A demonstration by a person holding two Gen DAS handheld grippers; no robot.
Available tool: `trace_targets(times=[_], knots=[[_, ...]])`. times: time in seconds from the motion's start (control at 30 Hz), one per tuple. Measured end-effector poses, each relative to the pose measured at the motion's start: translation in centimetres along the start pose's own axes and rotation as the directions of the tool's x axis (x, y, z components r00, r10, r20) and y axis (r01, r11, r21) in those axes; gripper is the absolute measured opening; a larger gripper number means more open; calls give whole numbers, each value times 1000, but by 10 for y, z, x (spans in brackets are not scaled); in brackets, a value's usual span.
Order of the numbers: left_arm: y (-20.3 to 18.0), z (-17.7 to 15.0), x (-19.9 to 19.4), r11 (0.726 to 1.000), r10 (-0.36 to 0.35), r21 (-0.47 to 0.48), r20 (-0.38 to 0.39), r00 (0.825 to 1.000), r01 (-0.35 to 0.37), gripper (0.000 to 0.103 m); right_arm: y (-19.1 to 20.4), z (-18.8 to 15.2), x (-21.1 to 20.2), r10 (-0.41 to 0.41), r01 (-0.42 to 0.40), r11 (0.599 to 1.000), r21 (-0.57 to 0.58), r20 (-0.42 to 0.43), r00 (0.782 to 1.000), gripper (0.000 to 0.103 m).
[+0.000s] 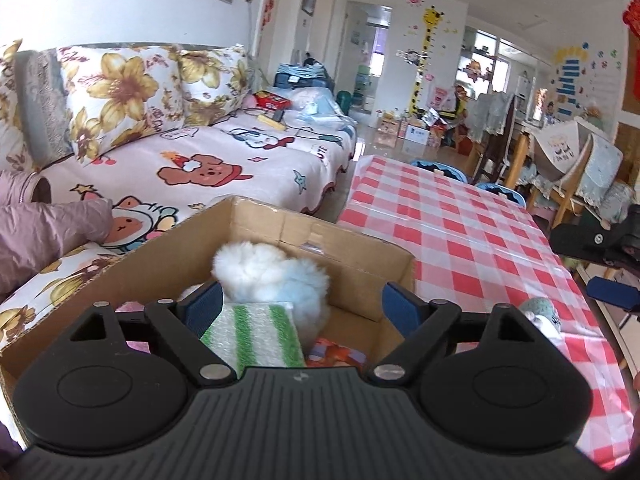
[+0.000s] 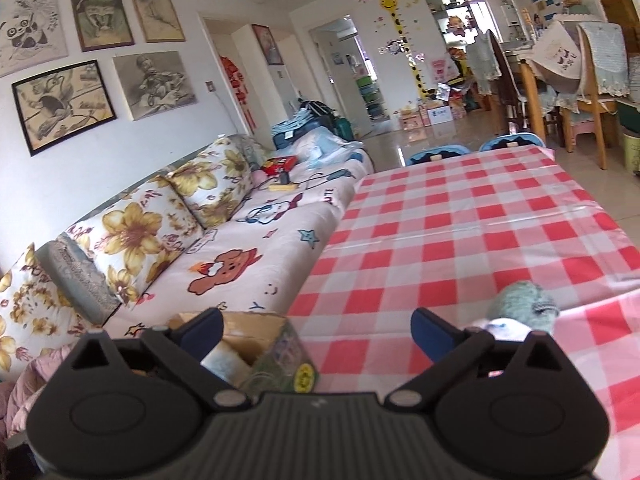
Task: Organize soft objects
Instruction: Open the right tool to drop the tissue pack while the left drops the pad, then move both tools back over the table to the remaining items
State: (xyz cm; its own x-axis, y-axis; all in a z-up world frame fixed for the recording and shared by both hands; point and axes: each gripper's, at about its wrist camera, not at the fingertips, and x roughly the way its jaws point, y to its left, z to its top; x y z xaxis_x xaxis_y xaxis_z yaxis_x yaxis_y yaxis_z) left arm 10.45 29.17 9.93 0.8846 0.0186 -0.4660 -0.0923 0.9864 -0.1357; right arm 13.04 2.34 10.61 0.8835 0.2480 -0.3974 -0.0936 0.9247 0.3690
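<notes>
My left gripper is open above a cardboard box at the table's left edge. In the box lie a white and pale blue fluffy toy, a green and white striped sponge cloth and a red patterned soft item. The sponge cloth lies loose by the left finger. My right gripper is open and empty over the red checked tablecloth. A grey-green plush toy lies on the table by its right finger; it also shows in the left wrist view. The box corner shows low in the right wrist view.
A sofa with floral cushions and a cartoon cover runs along the table's left side. A pink jacket lies on it. Blue chair backs stand at the table's far end. Wooden chairs stand at the far right.
</notes>
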Motion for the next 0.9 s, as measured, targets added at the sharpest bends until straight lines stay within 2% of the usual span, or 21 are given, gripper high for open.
trace_targets(times=[0.47, 0.9], knots=[[-8, -6, -6, 993, -77, 92, -5, 997, 77, 103, -27, 1, -18, -57, 57, 998, 6, 25, 998, 102], [-13, -11, -4, 973, -150, 175, -17, 988, 151, 103, -55, 4, -34, -118, 117, 993, 25, 48, 992, 102]])
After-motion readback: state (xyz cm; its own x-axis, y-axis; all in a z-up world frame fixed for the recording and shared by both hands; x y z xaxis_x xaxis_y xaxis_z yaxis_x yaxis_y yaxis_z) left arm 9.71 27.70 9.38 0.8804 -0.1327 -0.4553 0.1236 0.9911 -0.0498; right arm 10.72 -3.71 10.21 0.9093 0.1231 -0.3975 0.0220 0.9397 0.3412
